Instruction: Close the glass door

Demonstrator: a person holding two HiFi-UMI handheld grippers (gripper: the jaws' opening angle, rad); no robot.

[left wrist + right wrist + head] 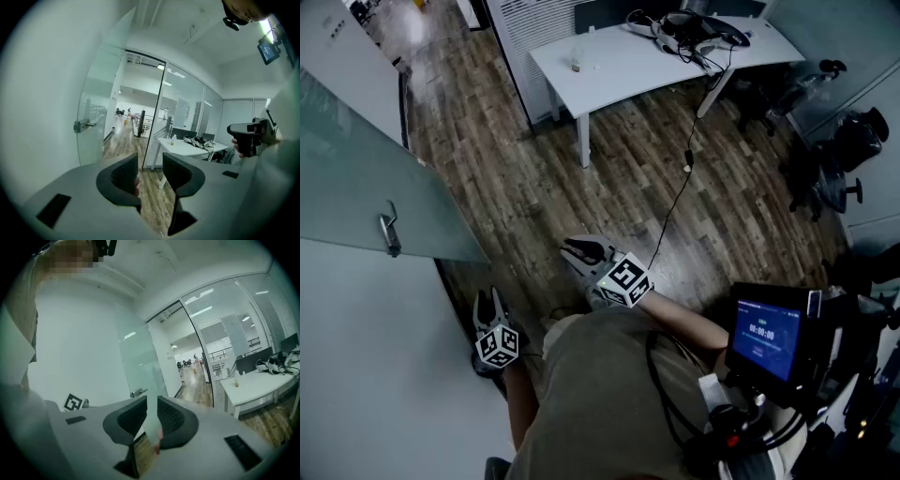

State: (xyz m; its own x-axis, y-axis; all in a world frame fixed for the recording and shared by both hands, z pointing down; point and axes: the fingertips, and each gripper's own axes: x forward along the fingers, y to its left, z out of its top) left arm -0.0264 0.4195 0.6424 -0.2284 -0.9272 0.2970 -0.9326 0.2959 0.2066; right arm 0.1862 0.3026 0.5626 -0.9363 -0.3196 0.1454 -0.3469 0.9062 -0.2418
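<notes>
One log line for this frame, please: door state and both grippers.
glass door: open | handle: untouched | left gripper: open, empty | right gripper: open, empty | closing: not yet begun

The head view is dim and bluish. Both gripper views bulge inside dark round borders, with ceiling lights (pixel 202 311) glowing at upper right.

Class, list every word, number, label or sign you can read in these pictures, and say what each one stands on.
Nothing reads clearly.
Blue screen: a row of digits, too blurred to read.
Marker cubes: black-and-white square patterns, no letters.
Small sign above the doorway: too small to read.
</notes>
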